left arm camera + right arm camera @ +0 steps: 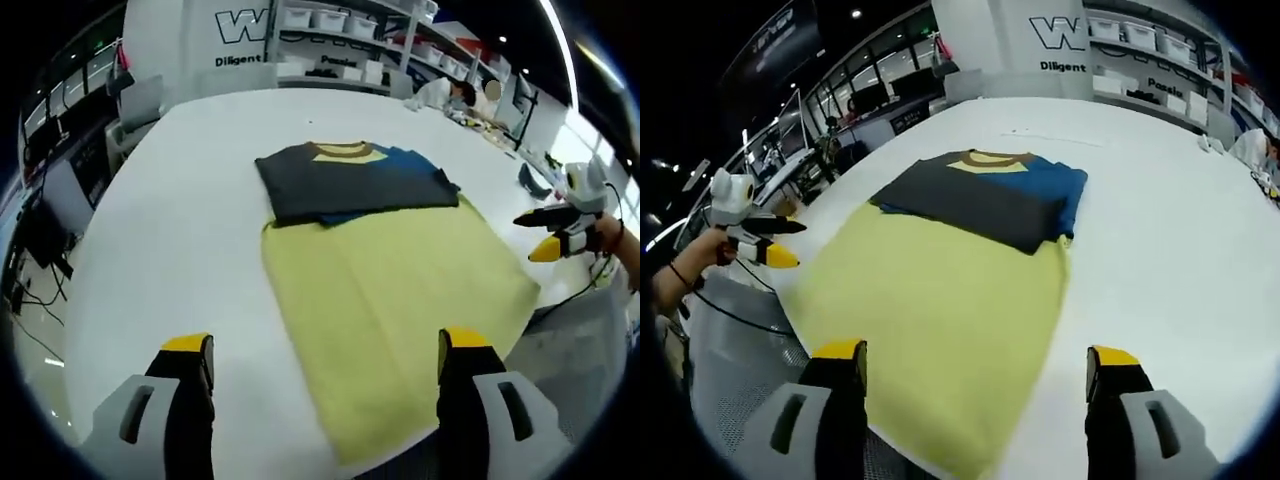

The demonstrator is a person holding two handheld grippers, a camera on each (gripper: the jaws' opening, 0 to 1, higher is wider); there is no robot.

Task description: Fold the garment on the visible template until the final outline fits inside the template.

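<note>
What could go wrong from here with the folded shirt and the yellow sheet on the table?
1. The folded shirt lies at the far end of the yellow sheet; its dark edge seems to pass the sheet's side, so the outline may not fit.
2. The sheet's near corner hangs over the table edge, so it could slip.
3. Both grippers are open and away; a late grab could undo the folds.

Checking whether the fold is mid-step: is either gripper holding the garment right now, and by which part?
Nothing is held. The left gripper and right gripper are both open, with the folded garment lying untouched on the yellow template.
</note>
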